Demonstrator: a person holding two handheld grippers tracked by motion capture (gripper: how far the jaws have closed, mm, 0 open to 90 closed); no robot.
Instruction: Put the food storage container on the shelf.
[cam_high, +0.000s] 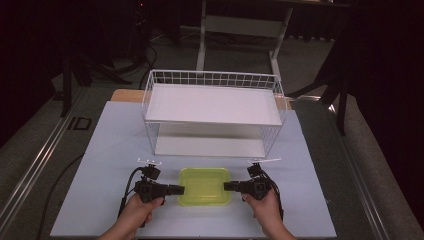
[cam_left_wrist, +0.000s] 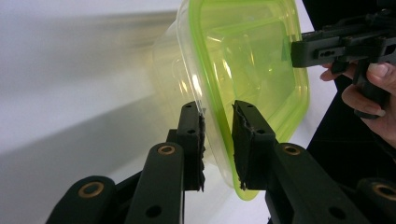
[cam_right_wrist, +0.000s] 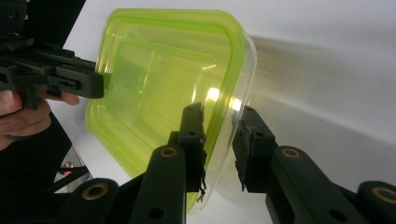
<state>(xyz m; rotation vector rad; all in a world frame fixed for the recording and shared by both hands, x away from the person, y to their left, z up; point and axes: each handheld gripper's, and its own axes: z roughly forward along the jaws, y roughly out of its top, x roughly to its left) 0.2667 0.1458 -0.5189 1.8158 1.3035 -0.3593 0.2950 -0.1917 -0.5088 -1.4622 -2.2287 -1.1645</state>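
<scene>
Up in the high view we have the green container (cam_high: 205, 186) sitting near the front edge of the worktop (cam_high: 100, 150), midway between its two front corners, and we are closing on it from both sides: our left gripper (cam_high: 181, 190) at its left rim, our right gripper (cam_high: 226, 186) at its right rim. Behind it, toward the back edge, the white wire rack (cam_high: 212, 112) stands with both shelves bare. The container itself looks empty, nothing but clear green plastic. Over to the left gripper view: our jaws straddle the container's rim (cam_left_wrist: 219, 140), one pad inside the wall and one outside, with a sliver of gap showing, so we judge them not yet clamped, parted around the rim. The other gripper (cam_left_wrist: 303, 46) shows at the far rim, a hand (cam_left_wrist: 369, 93) behind it. Now the right gripper view, and it is the mirror picture: jaws either side of the near rim (cam_right_wrist: 224, 135), the outer pad standing off the wall, so parted here too, with the opposite gripper (cam_right_wrist: 95, 84) touching the far edge. As we read it, the approach is done on both sides; the squeeze, the lift and any placing on the rack are all left to do.
</scene>
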